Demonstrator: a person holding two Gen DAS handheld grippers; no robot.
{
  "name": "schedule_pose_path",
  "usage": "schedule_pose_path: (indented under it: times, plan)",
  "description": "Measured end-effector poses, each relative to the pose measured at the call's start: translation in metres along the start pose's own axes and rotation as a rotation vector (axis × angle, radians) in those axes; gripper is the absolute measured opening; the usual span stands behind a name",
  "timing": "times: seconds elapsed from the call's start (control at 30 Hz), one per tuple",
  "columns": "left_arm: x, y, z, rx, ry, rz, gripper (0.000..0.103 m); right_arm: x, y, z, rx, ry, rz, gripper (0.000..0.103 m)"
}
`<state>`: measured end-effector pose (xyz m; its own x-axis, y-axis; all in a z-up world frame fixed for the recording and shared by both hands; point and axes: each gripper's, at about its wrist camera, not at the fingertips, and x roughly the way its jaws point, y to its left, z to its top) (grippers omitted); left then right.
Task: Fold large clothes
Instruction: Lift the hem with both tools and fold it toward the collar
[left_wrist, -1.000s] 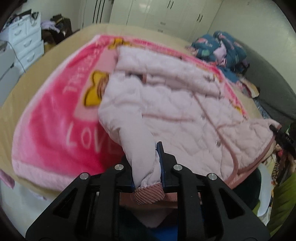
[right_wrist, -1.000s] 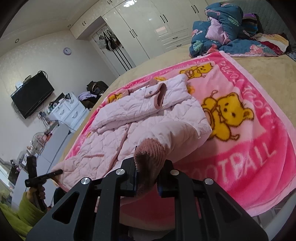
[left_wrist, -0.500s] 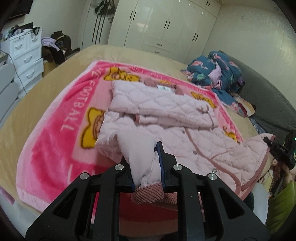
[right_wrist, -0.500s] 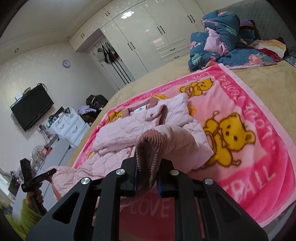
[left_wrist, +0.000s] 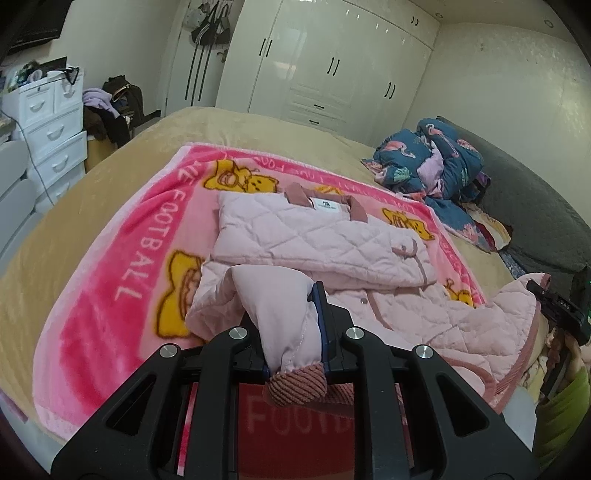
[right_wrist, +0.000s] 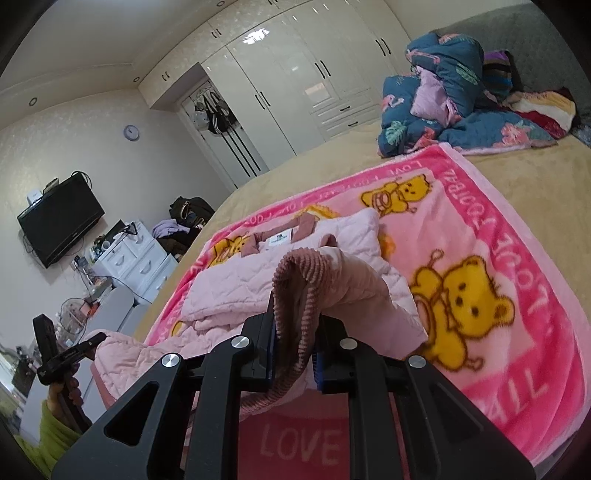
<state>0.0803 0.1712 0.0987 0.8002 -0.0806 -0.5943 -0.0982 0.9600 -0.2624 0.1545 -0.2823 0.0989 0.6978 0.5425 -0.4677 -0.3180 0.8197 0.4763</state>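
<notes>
A pale pink quilted jacket lies on a pink bear-print blanket on the bed, collar at the far end, sleeves folded across the chest. It also shows in the right wrist view. My left gripper is shut on the jacket's bottom edge by a ribbed pink hem and holds it lifted. My right gripper is shut on the other bottom corner, its ribbed hem draped over the jaws. The other gripper appears at each view's edge, holding the lifted hem.
A heap of blue flowered bedding lies at the far right of the tan bed. White drawers and a wall TV stand to the left. White wardrobes line the far wall.
Both grippers have lifted the jacket's bottom edge and carried it forward toward the collar; the views tilt up and show more of the room.
</notes>
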Motion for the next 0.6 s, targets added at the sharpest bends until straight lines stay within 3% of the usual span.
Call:
schedule_pose_path:
  times: [0.6]
  plan:
    - [0.03,0.009,0.051,-0.028,-0.062,0.025,0.011,0.033,-0.001,0.048,-0.022,-0.044,-0.021,0.014]
